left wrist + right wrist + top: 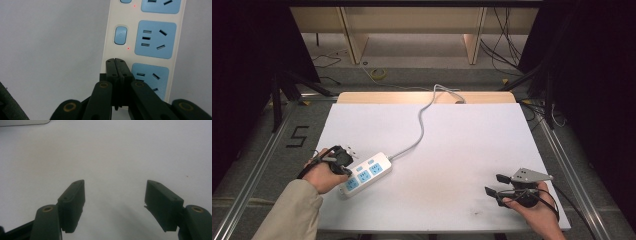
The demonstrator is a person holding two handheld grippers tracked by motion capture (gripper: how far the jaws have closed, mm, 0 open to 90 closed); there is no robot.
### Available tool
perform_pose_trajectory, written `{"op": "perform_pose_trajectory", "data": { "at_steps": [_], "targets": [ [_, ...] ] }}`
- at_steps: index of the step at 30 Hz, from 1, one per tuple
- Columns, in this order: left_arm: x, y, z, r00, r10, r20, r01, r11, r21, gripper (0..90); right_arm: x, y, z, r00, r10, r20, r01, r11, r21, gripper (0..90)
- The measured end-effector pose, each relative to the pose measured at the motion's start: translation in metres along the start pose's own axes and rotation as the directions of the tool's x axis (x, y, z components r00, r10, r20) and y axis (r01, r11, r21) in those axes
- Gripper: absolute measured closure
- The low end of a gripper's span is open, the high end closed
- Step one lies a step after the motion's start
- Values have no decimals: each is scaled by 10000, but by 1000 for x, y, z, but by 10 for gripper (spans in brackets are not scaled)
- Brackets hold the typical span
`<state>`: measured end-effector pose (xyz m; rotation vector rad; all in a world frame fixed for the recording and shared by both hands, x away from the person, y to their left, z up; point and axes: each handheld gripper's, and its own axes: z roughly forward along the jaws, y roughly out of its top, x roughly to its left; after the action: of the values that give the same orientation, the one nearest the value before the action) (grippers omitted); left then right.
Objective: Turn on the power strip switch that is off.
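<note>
Here we hold the left gripper (116, 60), jaws closed and empty, on the strip (143, 37) whose red lights show close up, the right gripper (115, 195) open over the white table (452, 145).

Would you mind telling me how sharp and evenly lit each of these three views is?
High view: the table is bright, the surroundings nearly black. Left gripper view: the power strip is crisp, its red lights visible; the closed left tool is sharp. Right gripper view: the open right tool looks soft, with faint shadows beneath.
</note>
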<state>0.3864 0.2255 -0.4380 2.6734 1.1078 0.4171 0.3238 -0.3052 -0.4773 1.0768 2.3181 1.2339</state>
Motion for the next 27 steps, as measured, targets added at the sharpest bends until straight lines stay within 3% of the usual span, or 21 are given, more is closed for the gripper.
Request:
{"op": "perform_pose_trajectory", "data": {
  "at_steps": [14,27],
  "targets": [
    [0,-2,-1,10000,-76,31,77,9992,-395,898,0,0,0,10000,3,1,-3,10000,-4,336],
    [-4,2,-8,9998,-80,-161,58,9914,-1305,897,0,0,0,10000,-2,-3,2,10000,-2,336]
  ]
}}
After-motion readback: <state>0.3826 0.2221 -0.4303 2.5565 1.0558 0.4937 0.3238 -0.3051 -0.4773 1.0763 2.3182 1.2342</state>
